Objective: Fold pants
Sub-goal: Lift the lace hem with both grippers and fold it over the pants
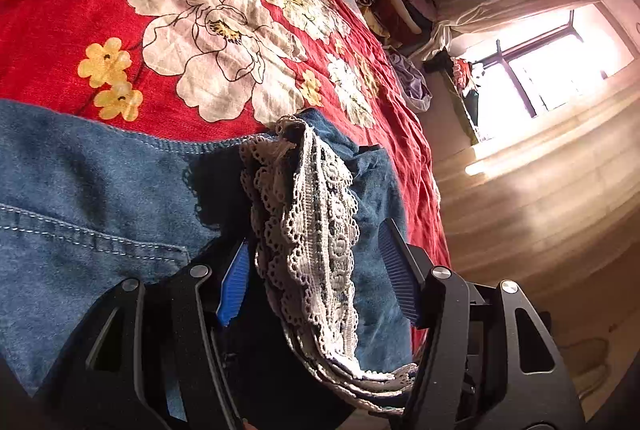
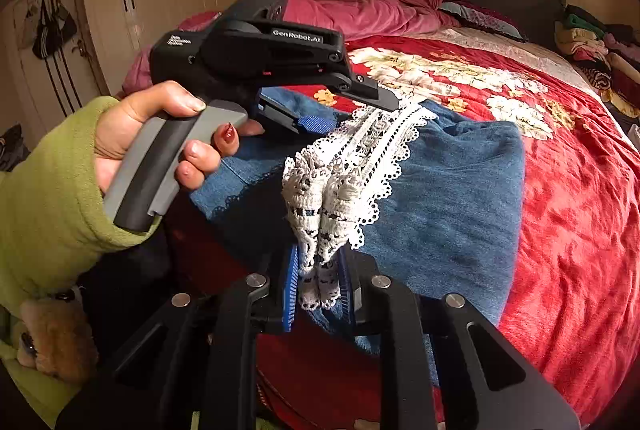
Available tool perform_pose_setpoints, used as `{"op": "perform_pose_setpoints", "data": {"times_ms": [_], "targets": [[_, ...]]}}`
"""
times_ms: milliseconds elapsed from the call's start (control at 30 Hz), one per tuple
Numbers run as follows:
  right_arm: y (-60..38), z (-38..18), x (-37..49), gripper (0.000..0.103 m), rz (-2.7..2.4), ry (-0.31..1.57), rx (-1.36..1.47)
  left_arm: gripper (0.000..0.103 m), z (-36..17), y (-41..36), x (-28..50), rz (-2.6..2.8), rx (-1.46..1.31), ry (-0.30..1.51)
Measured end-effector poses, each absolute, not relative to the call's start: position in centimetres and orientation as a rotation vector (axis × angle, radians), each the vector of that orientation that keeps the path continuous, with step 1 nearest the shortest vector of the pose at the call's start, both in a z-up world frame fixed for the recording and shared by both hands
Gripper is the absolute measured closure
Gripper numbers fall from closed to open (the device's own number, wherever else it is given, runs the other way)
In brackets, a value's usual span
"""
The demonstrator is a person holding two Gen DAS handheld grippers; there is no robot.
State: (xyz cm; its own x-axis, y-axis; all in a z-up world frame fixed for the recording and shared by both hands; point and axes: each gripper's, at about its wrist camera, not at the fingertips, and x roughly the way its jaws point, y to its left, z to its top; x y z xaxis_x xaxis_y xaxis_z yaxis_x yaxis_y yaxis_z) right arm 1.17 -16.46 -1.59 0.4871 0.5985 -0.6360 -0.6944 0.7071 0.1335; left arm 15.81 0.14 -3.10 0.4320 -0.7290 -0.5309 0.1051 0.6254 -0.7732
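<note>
My left gripper (image 1: pixel 316 262) stands half open around the lace hem (image 1: pixel 316 222), pad contact unclear. My right gripper (image 2: pixel 318 286) clamps the lace. The denim pants (image 2: pixel 452 190) lie on the bed (image 2: pixel 560 198); their legs are cut off.

blue lace-trimmed denim pants (image 2: pixel 452 190) bunched on bed

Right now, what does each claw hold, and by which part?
Right claw: shut on the pants' lace trim. Left claw: lace lies between its open jaws, not pinched.
</note>
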Motion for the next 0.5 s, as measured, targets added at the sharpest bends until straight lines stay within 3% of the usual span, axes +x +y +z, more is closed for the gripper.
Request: {"op": "perform_pose_setpoints", "data": {"times_ms": [67,133,167,500], "targets": [[-17.0,-1.4,1.1,0.086,0.790,0.708,-0.145,0.056,-3.3,0.2,16.5,-0.584,-0.772,0.999],[-17.1,-1.6,1.2,0.086,0.777,0.718,-0.146,0.088,-3.6,0.3,17.1,-0.569,-0.795,1.003],[-17.1,-1.7,1.3,0.086,0.774,0.723,-0.143,0.094,-3.9,0.4,17.4,-0.562,-0.809,1.004],[-13.4,-2.7,1.4,0.088,0.799,0.711,-0.245,0.094,-2.3,1.3,16.3,-0.543,-0.772,0.933]]}}
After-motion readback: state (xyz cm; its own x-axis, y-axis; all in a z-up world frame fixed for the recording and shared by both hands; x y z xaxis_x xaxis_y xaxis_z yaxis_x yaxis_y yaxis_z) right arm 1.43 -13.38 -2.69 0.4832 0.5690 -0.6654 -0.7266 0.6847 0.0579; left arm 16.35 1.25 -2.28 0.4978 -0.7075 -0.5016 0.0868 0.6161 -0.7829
